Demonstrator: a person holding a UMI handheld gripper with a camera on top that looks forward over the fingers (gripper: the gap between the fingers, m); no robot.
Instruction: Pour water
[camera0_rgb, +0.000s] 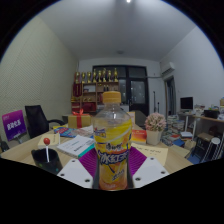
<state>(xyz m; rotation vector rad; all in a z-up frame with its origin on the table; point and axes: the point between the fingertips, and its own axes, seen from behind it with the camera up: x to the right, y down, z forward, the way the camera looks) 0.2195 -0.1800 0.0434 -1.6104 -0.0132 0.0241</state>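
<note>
A: Bottle (113, 142) is pinched upright between the fingers (112, 172), lifted over the bench (60, 158), orange cap apparently on.

B: So nothing's been poured yet. No receiving cup can be picked out; tilting and pouring are probably all left.

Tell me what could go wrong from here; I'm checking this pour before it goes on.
1. The bottle stands between the claw's fingers with its orange cap on, so no water can come out until it is opened.
2. No cup or glass is clearly in sight as a target.
3. Papers and a dark phone-like device lie on the table close by; a spill would probably wet them.
</note>
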